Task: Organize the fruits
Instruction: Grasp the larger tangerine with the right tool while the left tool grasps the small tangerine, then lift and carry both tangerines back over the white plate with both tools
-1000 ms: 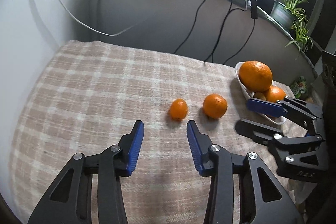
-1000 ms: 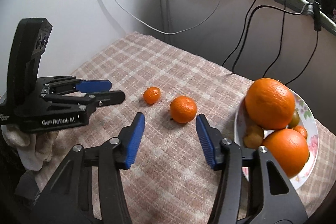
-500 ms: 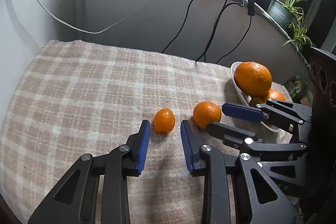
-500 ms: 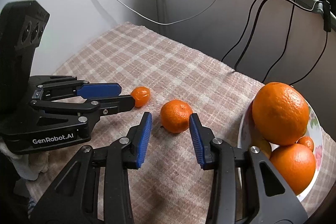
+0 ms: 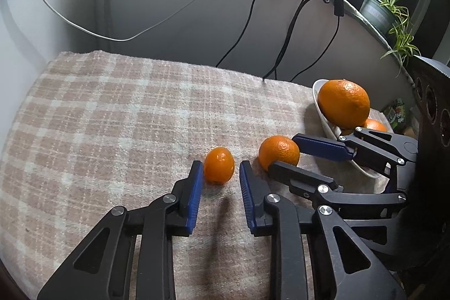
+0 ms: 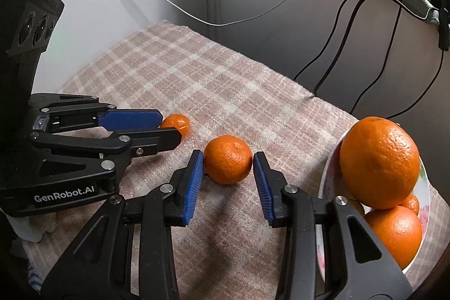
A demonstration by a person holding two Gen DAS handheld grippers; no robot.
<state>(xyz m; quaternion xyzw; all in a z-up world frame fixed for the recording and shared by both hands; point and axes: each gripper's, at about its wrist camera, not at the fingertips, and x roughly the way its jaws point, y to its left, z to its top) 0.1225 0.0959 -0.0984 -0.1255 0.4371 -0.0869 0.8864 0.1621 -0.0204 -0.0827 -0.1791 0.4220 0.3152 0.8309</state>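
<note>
Left wrist view shows the left gripper (image 5: pixel 220 170) closing its jaws around the small mandarin (image 5: pixel 219 164), not yet clamped. The right gripper (image 6: pixel 227 162) brackets the larger mandarin (image 6: pixel 227 158) just left of the fruit plate (image 6: pixel 327 173), pads barely apart from the peel. Either round fruit could squirt forward across the plaid cloth (image 5: pixel 126 114) if only the pad tips pinch it.

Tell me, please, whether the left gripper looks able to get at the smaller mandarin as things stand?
Probably yes: the left gripper has its closing jaws on either side of the smaller mandarin, with nothing between; the right gripper works alongside.
</note>
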